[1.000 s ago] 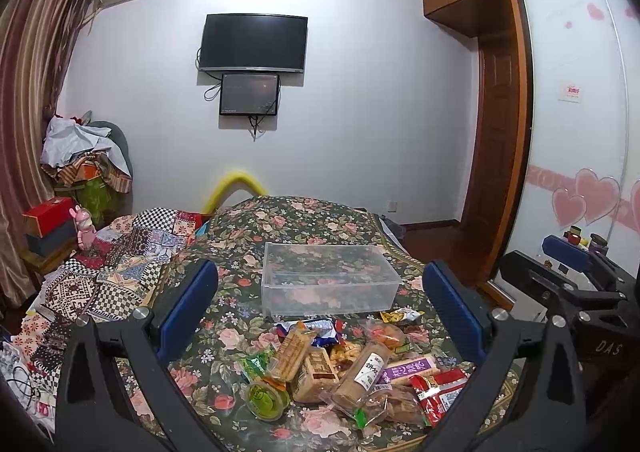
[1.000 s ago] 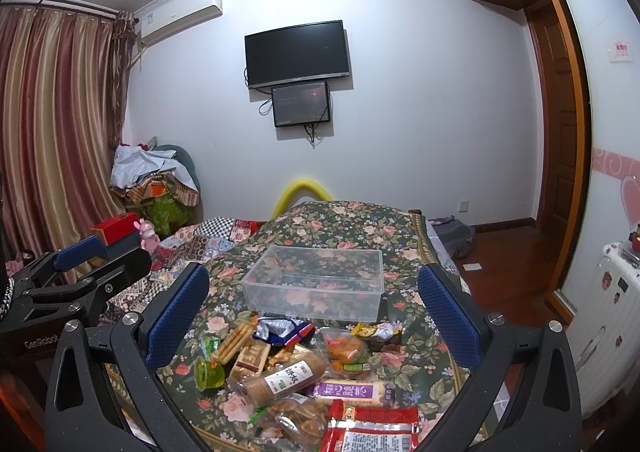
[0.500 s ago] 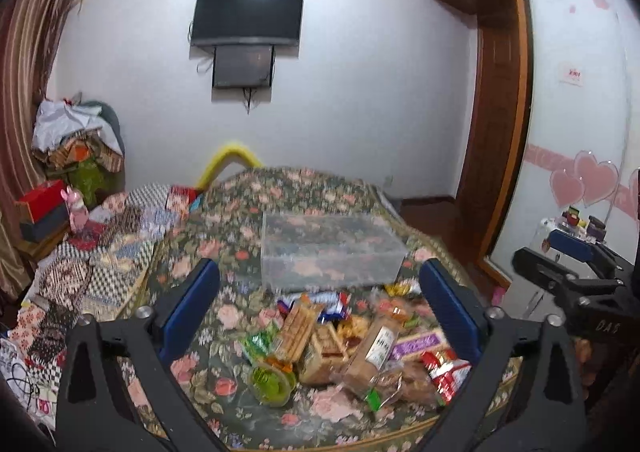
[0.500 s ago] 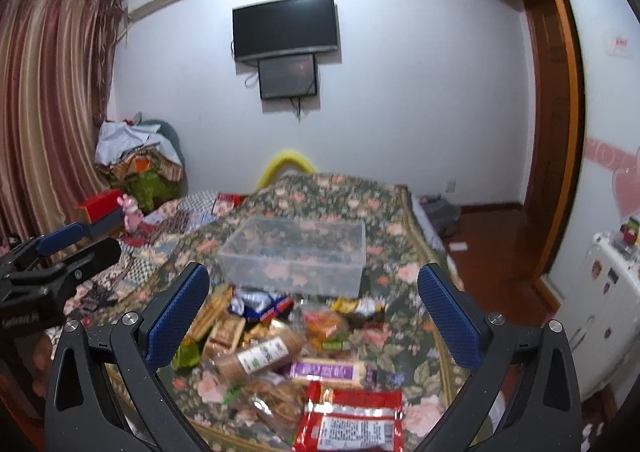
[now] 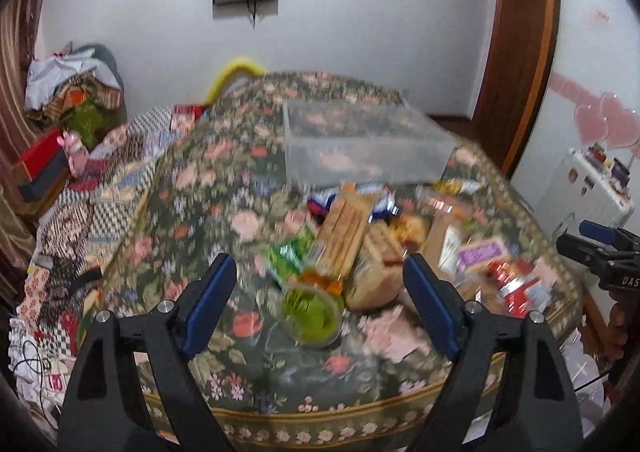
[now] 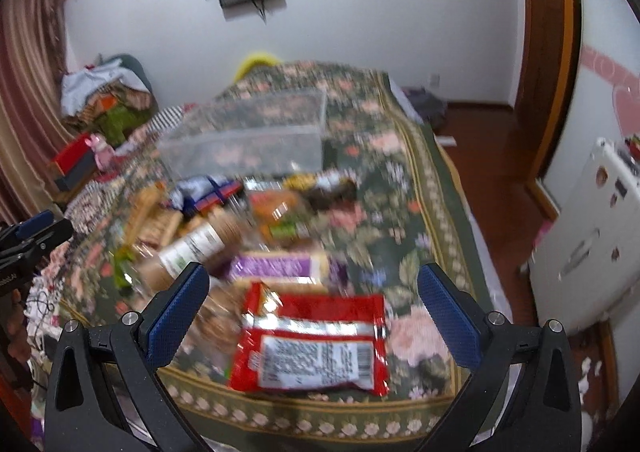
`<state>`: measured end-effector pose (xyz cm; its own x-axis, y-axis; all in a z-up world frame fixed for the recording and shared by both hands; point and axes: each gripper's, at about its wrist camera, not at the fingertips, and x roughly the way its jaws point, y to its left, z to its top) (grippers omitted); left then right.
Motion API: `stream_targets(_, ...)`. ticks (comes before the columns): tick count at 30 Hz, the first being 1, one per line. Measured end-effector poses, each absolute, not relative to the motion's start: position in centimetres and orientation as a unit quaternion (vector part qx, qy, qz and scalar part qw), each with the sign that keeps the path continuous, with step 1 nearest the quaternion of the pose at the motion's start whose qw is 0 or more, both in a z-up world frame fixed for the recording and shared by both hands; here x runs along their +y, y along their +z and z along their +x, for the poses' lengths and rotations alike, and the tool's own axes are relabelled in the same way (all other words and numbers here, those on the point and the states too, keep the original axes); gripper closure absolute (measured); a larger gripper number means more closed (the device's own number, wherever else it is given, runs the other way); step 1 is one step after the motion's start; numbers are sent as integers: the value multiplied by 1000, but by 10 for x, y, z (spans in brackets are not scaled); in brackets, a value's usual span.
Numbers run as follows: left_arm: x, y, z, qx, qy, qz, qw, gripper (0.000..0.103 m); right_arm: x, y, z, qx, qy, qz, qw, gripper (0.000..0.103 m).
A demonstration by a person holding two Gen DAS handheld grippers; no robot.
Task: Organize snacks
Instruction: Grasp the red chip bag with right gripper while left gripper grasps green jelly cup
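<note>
A pile of snacks lies on the floral tablecloth (image 5: 208,188) in front of a clear plastic box (image 5: 360,148). My left gripper (image 5: 324,292) is open and empty, hovering above a green cup-shaped snack (image 5: 312,308) and a long biscuit pack (image 5: 344,236). My right gripper (image 6: 316,312) is open and empty, above a red packet (image 6: 316,344) near the table's front edge; a purple pack (image 6: 276,266) and a clear cookie tube (image 6: 192,248) lie behind it. The clear box (image 6: 248,144) stands further back. Both views are motion-blurred.
Patterned cloths and clutter (image 5: 80,180) lie left of the table. A white cabinet (image 6: 588,236) stands at the right. The right gripper shows in the left wrist view (image 5: 608,256), and the left gripper shows in the right wrist view (image 6: 28,240).
Both grippers have tilted downward and moved closer to the snack pile. The snacks now fill more of each view. Both stay open and empty.
</note>
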<state>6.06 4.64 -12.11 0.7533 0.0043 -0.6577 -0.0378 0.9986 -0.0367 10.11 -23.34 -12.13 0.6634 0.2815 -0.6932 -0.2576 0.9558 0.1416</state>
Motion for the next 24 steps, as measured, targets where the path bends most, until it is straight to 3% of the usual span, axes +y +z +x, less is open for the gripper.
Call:
stream_targets(16,62,-193,97,430,10,-55,901,18,-226,-186,115,491,148,20,858,0)
stream_targets(21,68,-210,106,450,4,-84,889,38,-227,-194,121,495,143,19,857,0)
stream_targets(24,68,-211,107,445,5,-91,891,45,-232,-200,122,497,149,24,855,0)
